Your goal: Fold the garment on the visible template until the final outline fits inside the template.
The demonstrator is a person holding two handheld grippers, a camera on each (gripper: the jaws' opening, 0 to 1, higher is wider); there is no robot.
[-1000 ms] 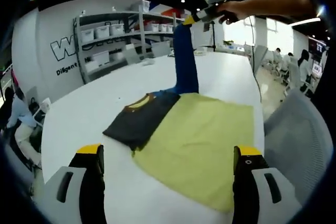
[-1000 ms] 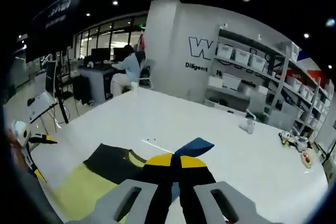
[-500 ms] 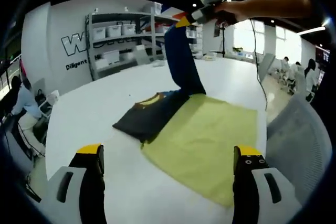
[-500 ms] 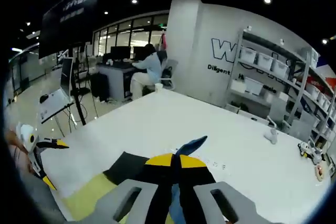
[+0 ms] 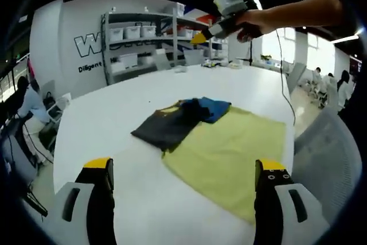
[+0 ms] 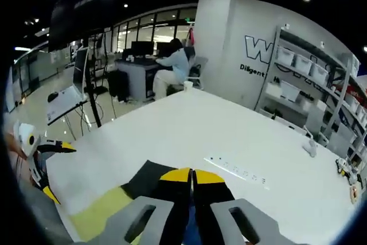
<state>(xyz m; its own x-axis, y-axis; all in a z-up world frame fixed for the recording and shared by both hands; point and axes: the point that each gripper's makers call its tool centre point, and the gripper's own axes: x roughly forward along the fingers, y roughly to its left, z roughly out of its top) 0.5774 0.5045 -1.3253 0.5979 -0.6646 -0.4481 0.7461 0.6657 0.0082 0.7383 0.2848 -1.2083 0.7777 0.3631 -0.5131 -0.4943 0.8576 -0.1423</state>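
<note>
- Garment [image 5: 172, 123] lying on the white surface [image 5: 109, 119], dark grey body with a blue part [image 5: 213, 107] folded over onto it, partly on the template's far corner.
- Template [image 5: 229, 153], a yellow-green sheet, flat on the surface, just beside and under the garment's edge; in the right gripper view seen as a yellow-green patch [image 6: 100, 213] next to the dark garment [image 6: 146, 177].
- Left tool [image 5: 182, 196] low over the near edge of the surface, jaws wide apart, nothing between them, not touching the garment.
- Right tool [image 5: 202, 36] in the left gripper view held high above the surface by a hand [image 5: 252, 22], well apart from the garment; nothing visibly hanging from it.
- Right tool [image 6: 191, 177] in its own view with yellow tips pressed together; cloth between them cannot be told.
- Left tool [image 6: 49, 148] also at the left edge of the right gripper view.
- Shelves [image 5: 143, 32] with white bins against the far wall.
- Seated person [image 6: 175, 67] at a desk beyond the surface.
</note>
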